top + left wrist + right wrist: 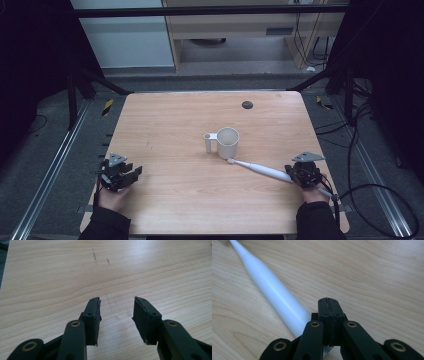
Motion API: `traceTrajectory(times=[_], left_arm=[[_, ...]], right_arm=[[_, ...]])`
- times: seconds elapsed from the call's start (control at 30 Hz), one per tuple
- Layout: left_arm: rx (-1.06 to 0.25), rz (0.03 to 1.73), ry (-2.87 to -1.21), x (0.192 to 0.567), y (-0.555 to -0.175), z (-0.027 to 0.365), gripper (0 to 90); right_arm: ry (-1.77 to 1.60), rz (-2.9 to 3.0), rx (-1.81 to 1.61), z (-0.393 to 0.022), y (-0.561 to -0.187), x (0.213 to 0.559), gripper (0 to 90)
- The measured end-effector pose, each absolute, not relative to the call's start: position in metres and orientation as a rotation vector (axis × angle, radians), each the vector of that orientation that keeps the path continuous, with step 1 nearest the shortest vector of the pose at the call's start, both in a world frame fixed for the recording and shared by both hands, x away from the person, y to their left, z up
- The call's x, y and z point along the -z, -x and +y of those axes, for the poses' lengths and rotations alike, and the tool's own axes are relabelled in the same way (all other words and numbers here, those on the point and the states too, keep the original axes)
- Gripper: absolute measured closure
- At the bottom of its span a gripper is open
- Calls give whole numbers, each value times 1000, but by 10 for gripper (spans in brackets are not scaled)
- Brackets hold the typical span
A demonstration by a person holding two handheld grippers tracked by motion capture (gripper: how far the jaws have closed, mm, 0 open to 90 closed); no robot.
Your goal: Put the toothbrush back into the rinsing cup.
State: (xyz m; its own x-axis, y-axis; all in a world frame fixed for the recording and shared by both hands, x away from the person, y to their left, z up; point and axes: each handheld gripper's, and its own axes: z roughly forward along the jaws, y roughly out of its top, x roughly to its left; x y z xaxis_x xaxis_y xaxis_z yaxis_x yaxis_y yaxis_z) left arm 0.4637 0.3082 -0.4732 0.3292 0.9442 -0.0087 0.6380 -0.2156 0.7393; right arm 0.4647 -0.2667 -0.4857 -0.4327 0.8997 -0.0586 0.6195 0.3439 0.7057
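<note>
1 cup point(228, 142) | 1 electric toothbrush point(260, 170) | 2 grippers: left gripper point(131, 176), right gripper point(296, 174)

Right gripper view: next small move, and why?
Probably open the right gripper and shift it onto the white tapered plastic toothbrush: its jaws are pressed together beside the handle, holding nothing, while the brush lies flat on the light wooden table.

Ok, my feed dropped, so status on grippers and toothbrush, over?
Left gripper open, empty, over table. Right gripper shut, empty, beside toothbrush handle. Toothbrush flat on table, head by white mug. Nothing in the way.
</note>
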Motion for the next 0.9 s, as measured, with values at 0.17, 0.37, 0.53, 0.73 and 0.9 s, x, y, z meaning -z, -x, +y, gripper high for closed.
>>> traceTrajectory(times=[0.17, 0.37, 0.53, 0.73, 0.9], left_arm=[[-603, 1388, -1947, 473, -464, 308, 559], [-604, 1389, -1945, 473, -464, 308, 559], [-604, 1388, -1946, 473, -464, 308, 560], [-604, 1388, -1947, 473, -464, 308, 560], [-605, 1387, -1950, 473, -463, 308, 561]], right_arm=[[-1329, 2174, -858, -268, -457, 486, 900], [-1312, 2193, -867, -266, -449, 486, 900], [-1314, 2193, -875, -265, -442, 485, 900], [-1315, 2192, -889, -267, -435, 484, 899], [-1325, 2195, -896, -265, -429, 484, 899]])
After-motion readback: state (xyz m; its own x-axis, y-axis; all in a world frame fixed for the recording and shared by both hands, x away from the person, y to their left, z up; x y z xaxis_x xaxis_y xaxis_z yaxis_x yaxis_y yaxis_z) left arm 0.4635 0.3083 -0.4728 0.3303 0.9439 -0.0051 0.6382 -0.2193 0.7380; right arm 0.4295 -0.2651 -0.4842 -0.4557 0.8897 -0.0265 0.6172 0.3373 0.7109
